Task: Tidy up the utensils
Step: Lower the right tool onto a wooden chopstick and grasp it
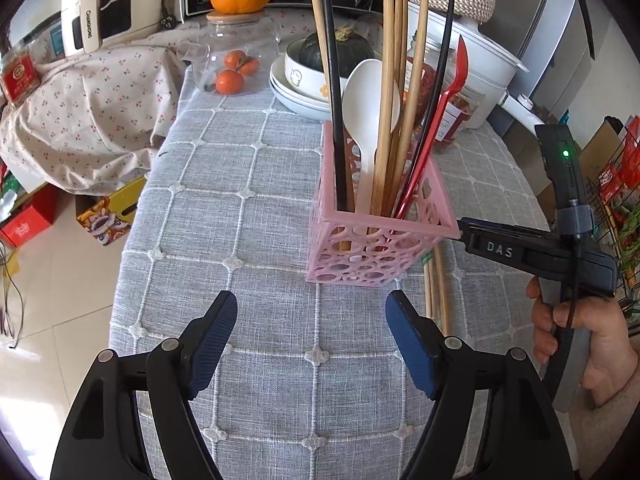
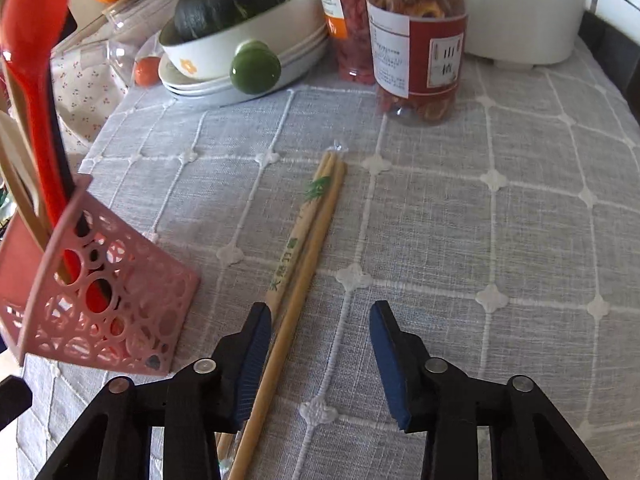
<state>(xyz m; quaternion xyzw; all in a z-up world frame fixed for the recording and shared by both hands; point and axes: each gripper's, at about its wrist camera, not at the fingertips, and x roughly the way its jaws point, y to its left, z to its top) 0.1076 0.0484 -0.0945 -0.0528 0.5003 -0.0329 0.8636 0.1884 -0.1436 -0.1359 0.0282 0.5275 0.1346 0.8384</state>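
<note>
Bamboo chopsticks [image 2: 308, 248] lie mid-frame on grey quilted cloth [image 2: 460, 220], beside the pink perforated holder [image 2: 104, 304].
Right gripper [image 2: 320, 360] spread, empty: shift left to centre the pair before pinching; left gripper [image 1: 312, 348] spread, idle.

Pink holder [image 1: 372, 240] upright with utensils, chopsticks [image 2: 304, 248] beside

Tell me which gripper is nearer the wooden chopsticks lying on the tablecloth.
Right. The right gripper is open directly over the wooden chopsticks, its left pad beside them. The left gripper is open and empty in front of the pink holder, with the chopsticks off to its right.
</note>
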